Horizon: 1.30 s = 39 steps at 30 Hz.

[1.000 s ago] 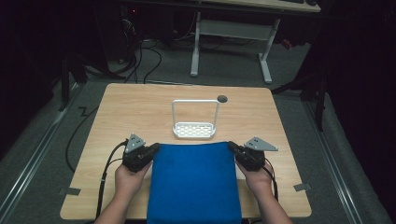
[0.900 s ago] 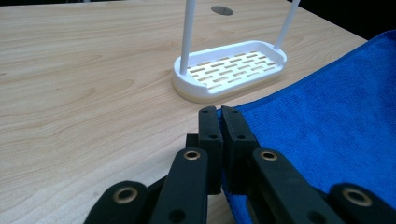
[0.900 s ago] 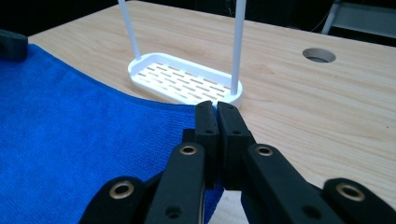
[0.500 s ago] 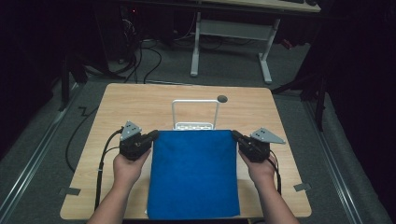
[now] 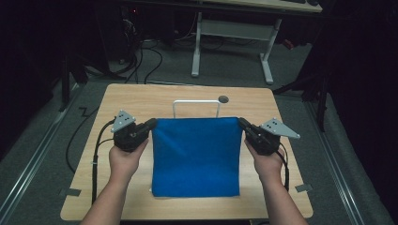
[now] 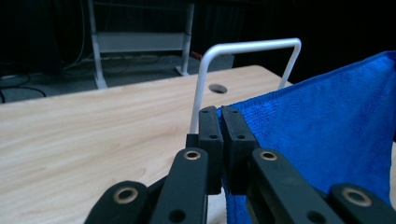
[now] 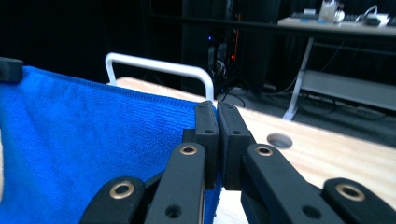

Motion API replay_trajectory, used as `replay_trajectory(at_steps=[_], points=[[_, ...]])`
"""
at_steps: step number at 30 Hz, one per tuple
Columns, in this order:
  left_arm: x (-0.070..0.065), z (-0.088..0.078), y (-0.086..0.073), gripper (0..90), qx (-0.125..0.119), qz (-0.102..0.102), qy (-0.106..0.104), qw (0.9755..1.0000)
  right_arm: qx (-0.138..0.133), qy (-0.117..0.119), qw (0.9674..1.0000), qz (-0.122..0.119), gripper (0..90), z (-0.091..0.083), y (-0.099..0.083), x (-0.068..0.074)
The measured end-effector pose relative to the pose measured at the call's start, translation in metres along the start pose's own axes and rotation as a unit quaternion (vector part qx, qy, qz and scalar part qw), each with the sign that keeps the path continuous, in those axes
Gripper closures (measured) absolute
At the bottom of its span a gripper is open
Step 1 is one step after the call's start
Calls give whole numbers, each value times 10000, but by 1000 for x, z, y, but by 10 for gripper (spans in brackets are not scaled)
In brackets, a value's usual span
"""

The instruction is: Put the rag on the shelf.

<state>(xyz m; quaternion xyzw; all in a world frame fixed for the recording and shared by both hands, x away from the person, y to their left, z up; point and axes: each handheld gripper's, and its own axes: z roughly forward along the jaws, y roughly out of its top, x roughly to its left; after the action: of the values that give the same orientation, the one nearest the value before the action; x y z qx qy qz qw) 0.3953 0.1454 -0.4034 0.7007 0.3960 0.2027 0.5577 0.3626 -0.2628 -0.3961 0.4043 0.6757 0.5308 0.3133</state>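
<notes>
A blue cloth (image 5: pixel 196 157) hangs stretched between my two grippers above the wooden table (image 5: pixel 141 101). My left gripper (image 5: pixel 151 124) is shut on its upper left corner, and my right gripper (image 5: pixel 242 123) is shut on its upper right corner. The cloth's lower edge lies near the table's front. In the left gripper view the jaws (image 6: pixel 221 116) pinch the blue cloth (image 6: pixel 327 135) at its corner. The right gripper view shows the same grip (image 7: pixel 217 112) on the cloth (image 7: pixel 93 149). A white wire rack (image 5: pixel 196 107) stands just behind the cloth's top edge, its lower part hidden.
A round hole (image 5: pixel 223 99) sits in the table behind the rack. Black cables (image 5: pixel 96 154) trail off the left side. A white desk frame (image 5: pixel 232 37) stands on the floor beyond the table. Tape marks (image 5: pixel 70 191) lie by the front corners.
Both grippers have risen and moved a little toward the rack, lifting the cloth's far edge. The cloth now hides the rack's base, leaving its top bar in sight.
</notes>
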Motion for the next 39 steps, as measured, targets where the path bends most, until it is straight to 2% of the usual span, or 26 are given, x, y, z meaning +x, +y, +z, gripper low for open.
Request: replay_trajectory(at_steps=[12, 27, 32, 39], points=[[-1, -8, 32, 878, -379, 90, 104, 9992, -359, -90, 9992, -116, 887, -2, 37, 3], [-4, -11, 83, 878, -808, 386, 376, 9953, -742, -243, 9965, -288, 887, -1, 79, 3], [-5, -13, 96, 878, -958, 409, 418, 9937, -919, -331, 9947, -321, 887, -1, 95, 3], [-5, -8, 106, 878, -1025, 492, 508, 9922, -997, -407, 9935, -367, 887, 1, 107, 3]])
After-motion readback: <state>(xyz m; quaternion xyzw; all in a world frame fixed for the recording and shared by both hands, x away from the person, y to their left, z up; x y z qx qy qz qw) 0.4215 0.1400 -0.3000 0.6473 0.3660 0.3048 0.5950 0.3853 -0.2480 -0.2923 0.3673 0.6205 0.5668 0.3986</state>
